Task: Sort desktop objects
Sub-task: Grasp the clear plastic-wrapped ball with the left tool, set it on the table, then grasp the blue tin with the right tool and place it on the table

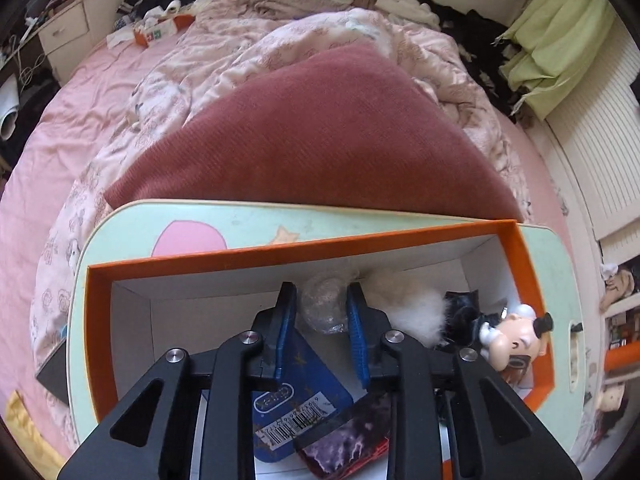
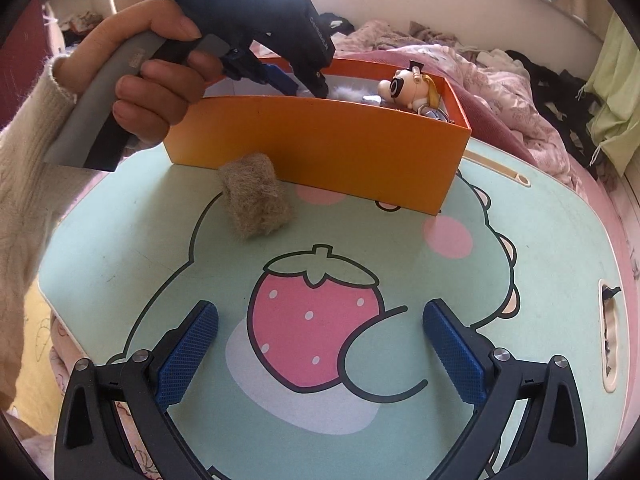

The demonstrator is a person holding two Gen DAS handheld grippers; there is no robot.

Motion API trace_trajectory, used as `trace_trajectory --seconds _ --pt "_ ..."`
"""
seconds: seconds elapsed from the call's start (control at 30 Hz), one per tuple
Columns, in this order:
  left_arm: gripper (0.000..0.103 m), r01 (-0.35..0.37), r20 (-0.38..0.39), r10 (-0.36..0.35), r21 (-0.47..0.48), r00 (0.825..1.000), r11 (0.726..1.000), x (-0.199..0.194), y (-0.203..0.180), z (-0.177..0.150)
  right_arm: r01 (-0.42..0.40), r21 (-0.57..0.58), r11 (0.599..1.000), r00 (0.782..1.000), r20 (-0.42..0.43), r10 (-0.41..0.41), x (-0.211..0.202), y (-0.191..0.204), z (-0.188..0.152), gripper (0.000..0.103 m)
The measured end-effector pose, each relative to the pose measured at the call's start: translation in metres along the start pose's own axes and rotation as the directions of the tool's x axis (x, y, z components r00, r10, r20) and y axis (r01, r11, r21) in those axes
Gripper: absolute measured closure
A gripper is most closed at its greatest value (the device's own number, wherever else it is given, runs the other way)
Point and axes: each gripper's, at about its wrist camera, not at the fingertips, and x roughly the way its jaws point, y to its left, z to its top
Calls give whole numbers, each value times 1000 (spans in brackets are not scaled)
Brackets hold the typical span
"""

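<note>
An orange box (image 1: 304,250) (image 2: 320,144) stands on a mint lap table (image 2: 520,280). My left gripper (image 1: 322,296) reaches into the box, its jaws partly apart around a clear crinkled plastic bundle (image 1: 324,304); whether the pads press it I cannot tell. It also shows in the right wrist view (image 2: 304,86). Inside lie a white fluff (image 1: 408,308), a cartoon figurine (image 1: 516,336) (image 2: 408,86), a blue card (image 1: 304,400) and a purple packet (image 1: 348,440). A brown fuzzy ball (image 2: 256,196) sits on the table by the box's front wall. My right gripper (image 2: 320,344) is open and empty above the strawberry drawing.
The lap table (image 1: 240,220) rests on a bed with a maroon pillow (image 1: 320,140) and pink quilt (image 1: 280,40) behind it. A radiator (image 1: 600,140) and green curtain (image 1: 560,40) are at the right. A nightstand (image 1: 64,32) is far left.
</note>
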Motion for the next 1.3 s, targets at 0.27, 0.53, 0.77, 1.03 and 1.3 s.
trace_trajectory --seconds 0.27,0.53,0.77,1.03,1.3 --pt "77 139 274 -139 20 952 990 -95 10 -38 0 0 1000 1000 1 0 -1 0 -1 1" --pt "77 138 314 -142 36 939 990 -103 22 -140 2 0 1000 1000 4 -2 -2 1 0 1" --pt "28 48 394 -59 38 917 998 -99 20 -175 1 1 1000 1000 5 -1 -3 1 -1 1" --pt "20 99 387 -77 -38 919 994 -85 40 -227 -187 63 980 980 78 182 -25 -6 25 4" --pt "11 -162 420 114 80 900 984 -68 -5 -240 -231 12 973 969 -89 231 5 35 165 14"
